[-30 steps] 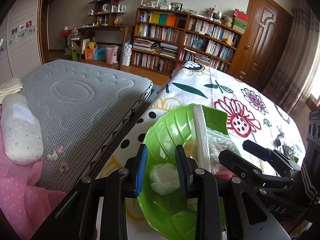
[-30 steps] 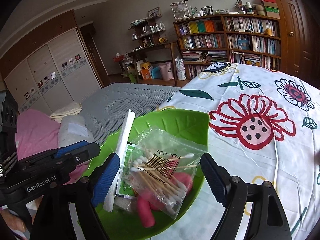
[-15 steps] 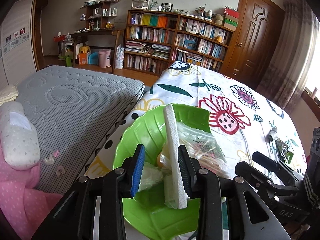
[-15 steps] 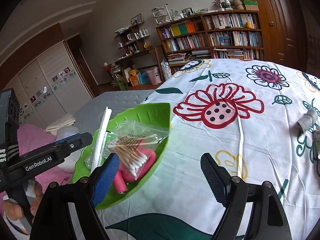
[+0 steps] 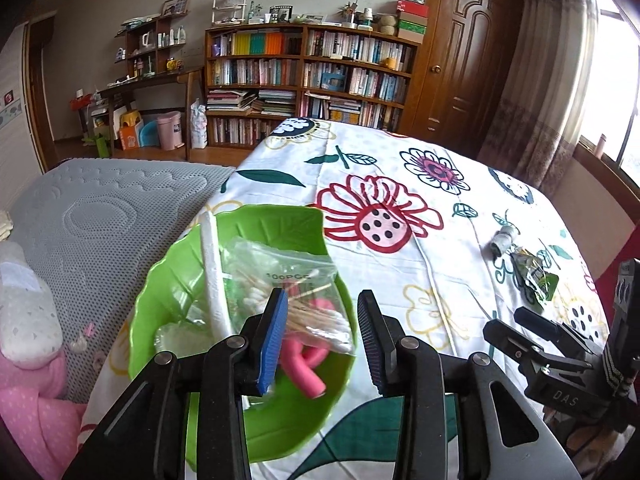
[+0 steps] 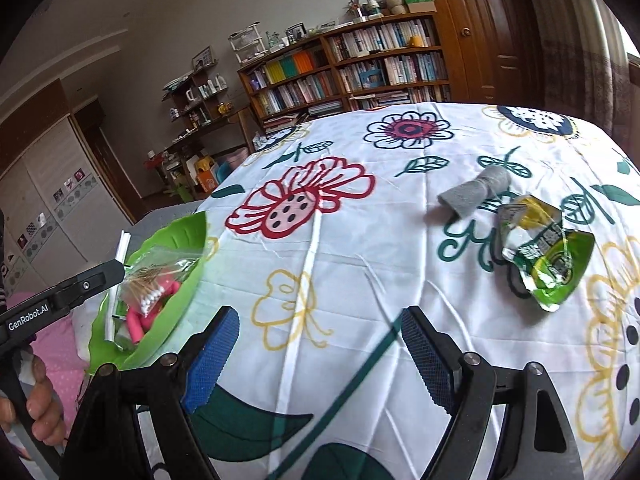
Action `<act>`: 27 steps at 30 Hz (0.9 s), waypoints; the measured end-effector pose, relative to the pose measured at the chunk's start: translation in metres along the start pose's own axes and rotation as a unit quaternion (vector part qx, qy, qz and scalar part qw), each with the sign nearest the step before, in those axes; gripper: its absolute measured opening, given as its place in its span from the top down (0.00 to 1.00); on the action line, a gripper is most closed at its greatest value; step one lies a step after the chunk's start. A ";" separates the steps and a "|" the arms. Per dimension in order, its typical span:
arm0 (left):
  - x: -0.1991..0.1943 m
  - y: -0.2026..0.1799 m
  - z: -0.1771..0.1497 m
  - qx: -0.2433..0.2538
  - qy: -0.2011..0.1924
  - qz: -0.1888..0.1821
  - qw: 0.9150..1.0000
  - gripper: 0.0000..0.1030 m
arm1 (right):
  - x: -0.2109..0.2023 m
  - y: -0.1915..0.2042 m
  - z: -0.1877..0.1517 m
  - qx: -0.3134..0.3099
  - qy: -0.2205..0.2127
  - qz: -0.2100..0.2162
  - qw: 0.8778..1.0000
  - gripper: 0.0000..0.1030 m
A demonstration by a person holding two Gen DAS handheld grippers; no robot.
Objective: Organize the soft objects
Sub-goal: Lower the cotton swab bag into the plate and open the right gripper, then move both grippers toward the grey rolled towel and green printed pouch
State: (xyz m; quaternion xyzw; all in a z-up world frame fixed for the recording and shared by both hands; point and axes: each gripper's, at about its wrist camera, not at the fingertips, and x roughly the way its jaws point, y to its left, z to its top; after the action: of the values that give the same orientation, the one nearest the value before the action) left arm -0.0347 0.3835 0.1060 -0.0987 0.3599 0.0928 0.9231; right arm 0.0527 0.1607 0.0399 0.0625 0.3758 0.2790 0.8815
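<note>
At the lower left of the left wrist view our left gripper [image 5: 322, 334] hangs over the near rim of the green bowl [image 5: 168, 280], its jaws apart and holding nothing. The bowl already carries a bag of cotton swabs [image 5: 288, 284], a pink foam roller [image 5: 298, 364] and a white stick [image 5: 214, 268] that leans on the rim, its long axis running up toward the frame's top. We judge we are between drops, with the next pick across the desk [image 6: 340, 240]. In the right wrist view our right gripper [image 6: 316, 354] sits low at centre, jaws wide apart and empty. Upper right lie a grey roll [image 6: 474, 192], its long axis slanting from lower left to upper right, and just beside it a crumpled green packet [image 6: 548, 256]. The next move calls for reaching forward and right and squaring the jaws across the roll.
</note>
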 end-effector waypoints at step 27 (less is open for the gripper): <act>0.037 -0.100 -0.004 0.086 0.037 -0.030 0.995 0.54 | 0.000 -0.129 0.050 -0.034 -0.011 -0.116 0.993 0.00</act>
State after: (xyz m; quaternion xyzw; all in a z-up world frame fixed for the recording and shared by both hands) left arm 0.0134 0.2895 0.0891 -0.0334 0.3976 0.0302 0.9164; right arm 0.1450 0.0583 0.0339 -0.0091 0.3612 0.1865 0.9136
